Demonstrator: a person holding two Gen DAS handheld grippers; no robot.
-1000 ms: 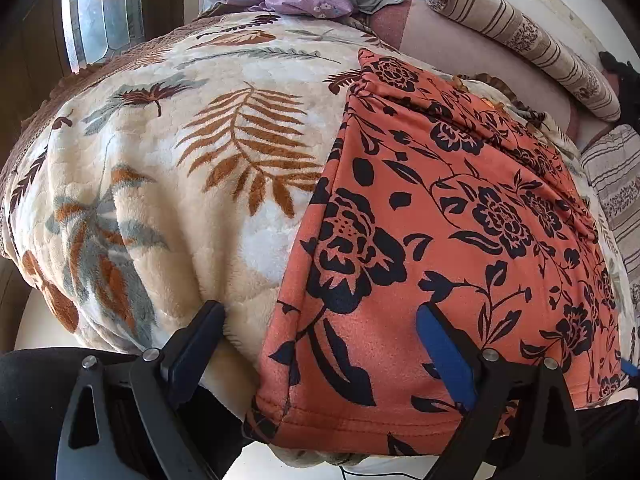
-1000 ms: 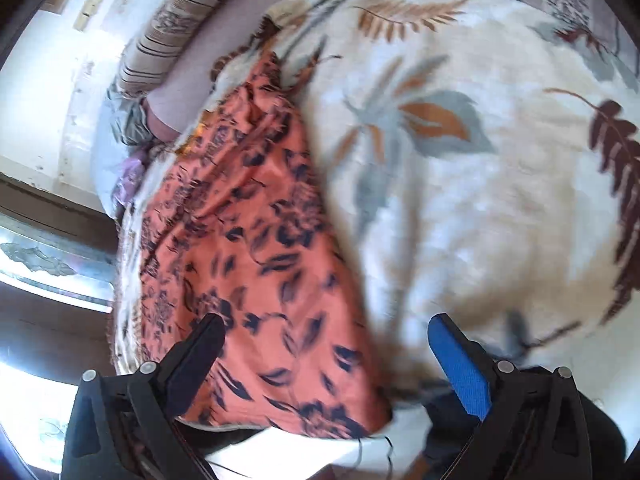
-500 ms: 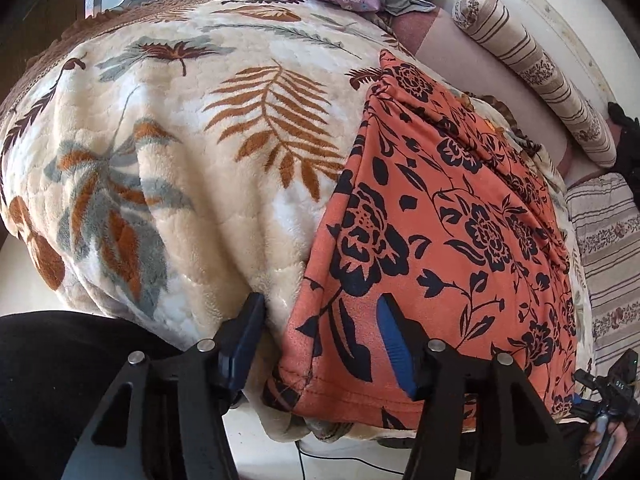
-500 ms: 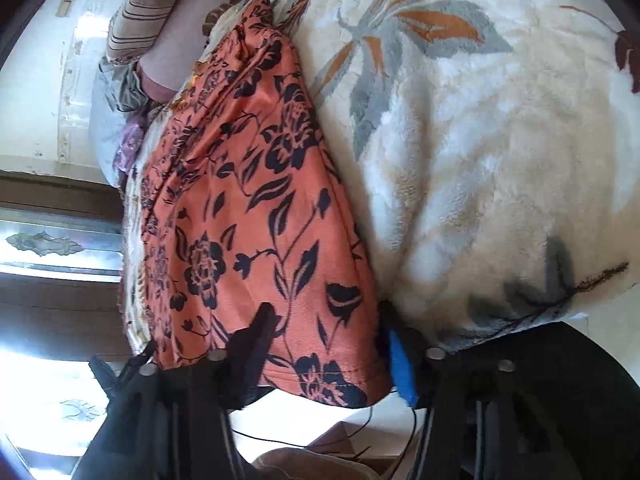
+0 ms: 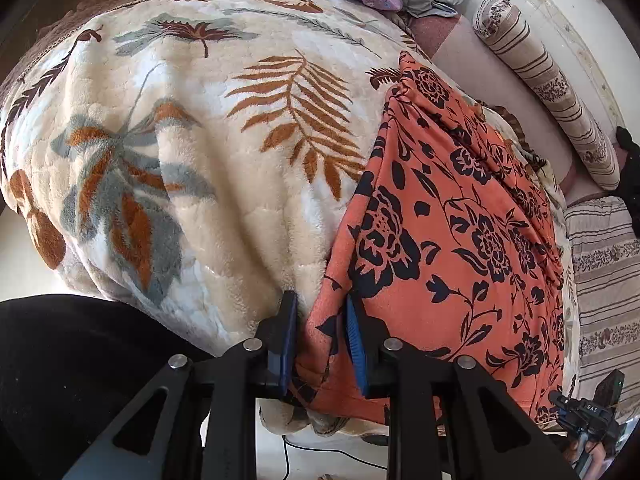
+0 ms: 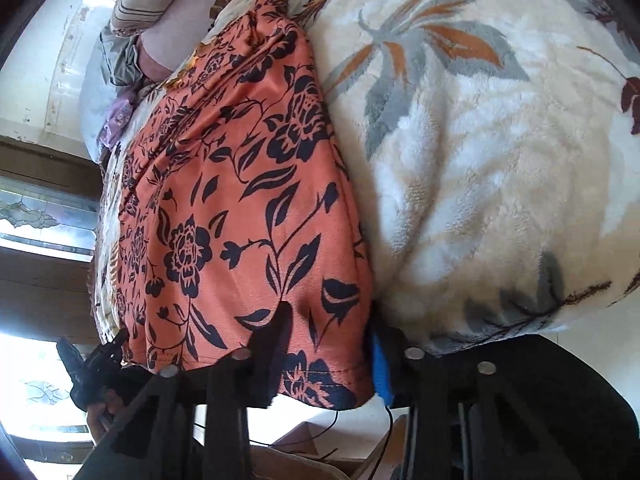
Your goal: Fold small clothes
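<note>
An orange garment [image 5: 460,240] printed with black flowers lies spread on a leaf-patterned fleece blanket [image 5: 168,168] covering a bed, its near hem hanging over the blanket's front edge toward the cameras. The cloth looks thin, light and limp — it should drape and stretch rather than hold a shape, and on the plush fleece it is likely to cling a little, so a lift is judged safer than a drag. The sound places to hold are the two near hem corners, where the stitched edge gives some body. The left gripper [image 5: 318,320] has its jaws drawn narrow around the garment's left hem corner, the cloth bunched between the blue pads; the right gripper [image 6: 332,336] has its jaws closed in on the right hem corner, one on the printed face, the other at the cloth's side edge. Compared with one second earlier, both pairs of jaws — then standing wide apart before the hem — have narrowed onto the fabric, and the left corner now shows a pinched fold. Pillows [image 5: 552,92] lie beyond.
</note>
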